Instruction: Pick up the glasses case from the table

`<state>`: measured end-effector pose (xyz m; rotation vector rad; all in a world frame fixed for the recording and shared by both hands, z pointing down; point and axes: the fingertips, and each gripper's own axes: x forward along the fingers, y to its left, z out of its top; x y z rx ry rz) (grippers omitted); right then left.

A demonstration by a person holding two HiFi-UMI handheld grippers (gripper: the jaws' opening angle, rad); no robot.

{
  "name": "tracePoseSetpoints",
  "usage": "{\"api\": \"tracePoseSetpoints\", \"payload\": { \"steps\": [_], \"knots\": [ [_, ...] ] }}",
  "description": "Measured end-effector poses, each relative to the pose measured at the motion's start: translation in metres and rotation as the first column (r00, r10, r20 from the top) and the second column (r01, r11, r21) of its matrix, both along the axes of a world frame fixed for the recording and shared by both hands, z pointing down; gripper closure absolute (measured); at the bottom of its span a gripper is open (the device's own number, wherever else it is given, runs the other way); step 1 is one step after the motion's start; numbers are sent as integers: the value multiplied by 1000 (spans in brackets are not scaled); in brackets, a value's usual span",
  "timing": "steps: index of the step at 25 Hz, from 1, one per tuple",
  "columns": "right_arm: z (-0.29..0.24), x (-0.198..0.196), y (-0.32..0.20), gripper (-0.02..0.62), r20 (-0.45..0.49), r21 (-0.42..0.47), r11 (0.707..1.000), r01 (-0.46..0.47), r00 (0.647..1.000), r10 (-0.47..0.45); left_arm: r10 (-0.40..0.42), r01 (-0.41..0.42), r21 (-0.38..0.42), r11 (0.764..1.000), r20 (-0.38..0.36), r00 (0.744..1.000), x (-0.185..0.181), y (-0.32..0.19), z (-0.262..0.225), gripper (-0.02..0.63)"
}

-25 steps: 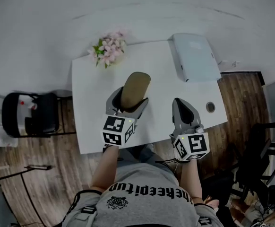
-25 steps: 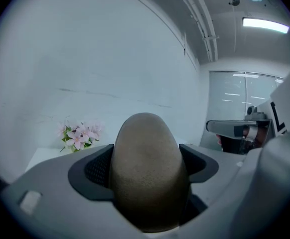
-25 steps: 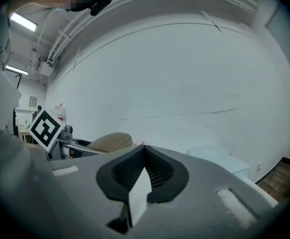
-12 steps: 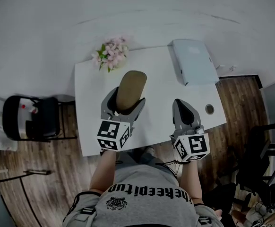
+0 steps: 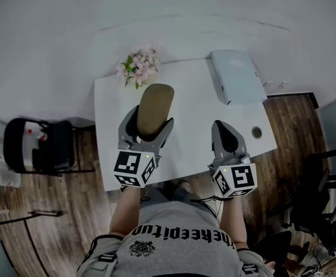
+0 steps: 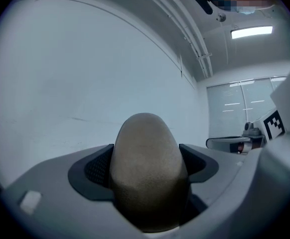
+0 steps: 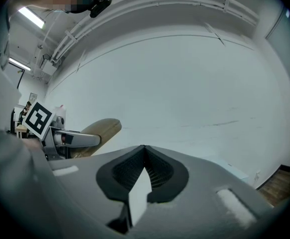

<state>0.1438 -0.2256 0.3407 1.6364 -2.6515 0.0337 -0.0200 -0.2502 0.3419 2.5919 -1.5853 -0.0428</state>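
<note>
The tan, oval glasses case (image 5: 152,109) is held above the white table (image 5: 191,103), and my left gripper (image 5: 148,114) is shut on its near end. In the left gripper view the case (image 6: 146,171) fills the space between the two dark pads and points level at the white wall. My right gripper (image 5: 223,128) hovers over the table's front right part, its jaws shut with nothing between them; the right gripper view shows its tips (image 7: 144,148) meeting. That view also shows the case (image 7: 97,132) off to the left.
A pink flower bunch (image 5: 139,65) sits at the table's back left. A pale blue flat box (image 5: 237,75) lies at the back right corner. A round cable hole (image 5: 257,133) is near the right edge. A black chair (image 5: 38,145) stands on the wood floor to the left.
The left gripper has risen with the glasses case, which looms larger in the head view. The right gripper has lifted slightly. The head view has shifted a little.
</note>
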Motion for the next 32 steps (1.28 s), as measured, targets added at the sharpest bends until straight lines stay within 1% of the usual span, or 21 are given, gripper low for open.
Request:
{"api": "tracePoseSetpoints", "payload": {
  "steps": [9,19,32],
  "knots": [
    [-7,-11,11,591,-4,24,999,-22,1000,22,-11,12,67,998,-27,1000,-21,13,-18,183],
    [-13,-14,18,592,1,36,998,-52,999,52,-17,24,128,992,-59,998,-35,24,-34,181],
    [-19,-17,21,592,7,45,997,-55,998,55,-24,33,156,987,-57,998,-45,28,-41,182]
  ]
}}
